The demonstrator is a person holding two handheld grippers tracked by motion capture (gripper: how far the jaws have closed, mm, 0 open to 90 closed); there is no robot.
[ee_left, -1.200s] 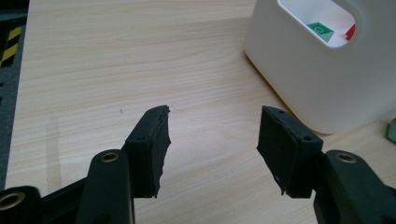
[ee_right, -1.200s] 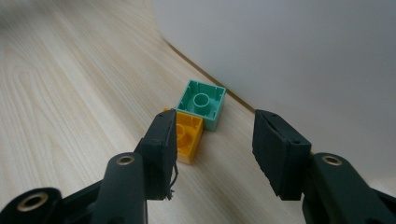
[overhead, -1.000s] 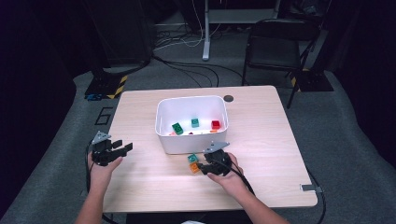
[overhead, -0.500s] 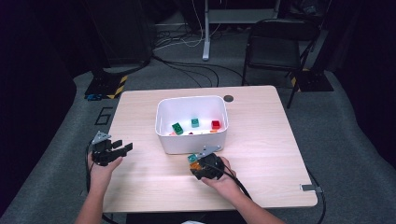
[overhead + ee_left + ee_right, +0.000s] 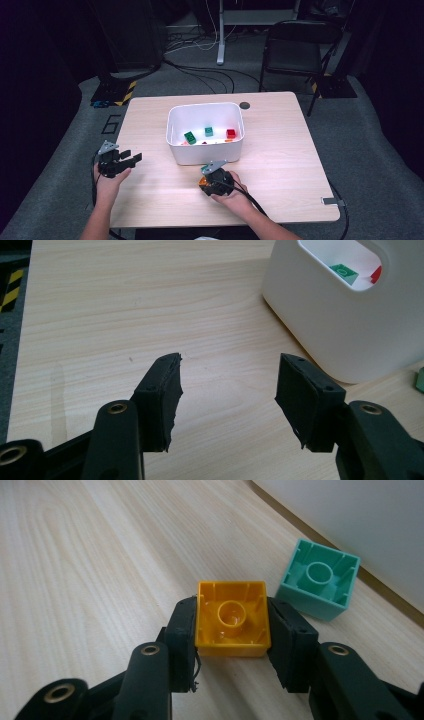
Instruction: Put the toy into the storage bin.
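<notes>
At about 8 o'clock on the table (image 5: 150, 200), the left hand-held gripper (image 5: 131, 159) rests in the person's hand, its jaws parted over bare wood with nothing between them. The white bin (image 5: 205, 150) sits at the table's centre, holding a green block (image 5: 190, 137), a teal block (image 5: 208, 131) and a red block (image 5: 230, 133). At 6 o'clock from the bin, the right hand-held gripper (image 5: 231, 630) has just been closing, and its pads now press both sides of the orange block (image 5: 232, 617), which lies studs-down on the table. A second teal block (image 5: 320, 577) lies just beside it, at its 2 o'clock, near the bin's wall.
</notes>
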